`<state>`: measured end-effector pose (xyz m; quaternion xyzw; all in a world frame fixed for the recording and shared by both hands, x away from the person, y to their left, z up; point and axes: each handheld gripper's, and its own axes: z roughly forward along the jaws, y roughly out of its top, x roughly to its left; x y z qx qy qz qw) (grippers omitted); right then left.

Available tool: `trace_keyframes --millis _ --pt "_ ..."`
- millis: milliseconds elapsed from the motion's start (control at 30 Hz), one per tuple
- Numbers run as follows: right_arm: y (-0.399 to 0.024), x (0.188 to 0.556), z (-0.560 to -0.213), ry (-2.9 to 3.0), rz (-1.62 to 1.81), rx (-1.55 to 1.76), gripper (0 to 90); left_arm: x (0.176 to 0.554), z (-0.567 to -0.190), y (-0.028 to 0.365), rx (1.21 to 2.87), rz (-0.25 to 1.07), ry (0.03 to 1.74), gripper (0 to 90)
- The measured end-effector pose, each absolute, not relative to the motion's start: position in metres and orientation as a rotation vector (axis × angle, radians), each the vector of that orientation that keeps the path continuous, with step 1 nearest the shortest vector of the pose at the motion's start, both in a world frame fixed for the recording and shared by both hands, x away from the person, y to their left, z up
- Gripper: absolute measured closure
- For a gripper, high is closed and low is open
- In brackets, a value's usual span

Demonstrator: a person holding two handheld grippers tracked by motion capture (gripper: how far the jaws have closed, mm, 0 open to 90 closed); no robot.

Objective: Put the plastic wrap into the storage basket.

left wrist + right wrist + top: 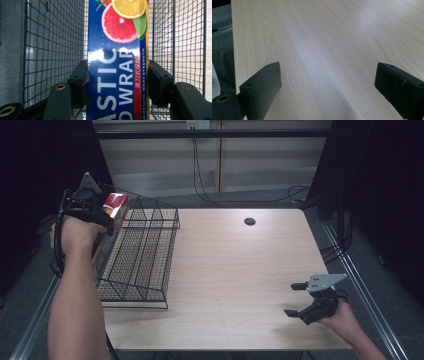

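A pale wooden table [240, 270] with a small dark round hole [249, 221] near its far edge takes up the middle of the high view. At its left end stands a black wire-mesh basket [145, 255], long and open-topped. Over the basket's far left corner, the left gripper [102, 215] clamps a long narrow box with a red and white end [115, 206]; the box tilts down toward the basket, though whether it touches the wire is hard to tell. Near the table's front right corner, the right gripper [295, 299] rests low over the bare wood, its two black jaws spread wide apart with nothing between them.
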<state>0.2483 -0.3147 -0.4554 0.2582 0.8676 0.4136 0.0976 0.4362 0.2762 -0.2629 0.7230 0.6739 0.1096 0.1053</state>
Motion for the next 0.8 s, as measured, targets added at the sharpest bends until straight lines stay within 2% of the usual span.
trace_keyframes --millis 367,567,667,800 --pt "-0.309 0.253 -0.456 2.59 1.226 0.741 7.0 0.436 -0.277 0.267 2.167 0.261 2.016 42.7" --pt "-0.311 0.249 -0.454 2.576 1.229 0.737 7.1 0.43 -0.279 0.267 2.14 0.314 2.008 40.1" --pt "-0.31 0.248 -0.453 2.569 1.231 0.728 7.1 0.426 -0.271 0.27 2.072 0.328 2.0 29.0" --pt "-0.31 0.249 -0.453 2.574 1.236 0.736 7.2 0.423 -0.259 0.267 2.088 0.351 1.946 24.1"
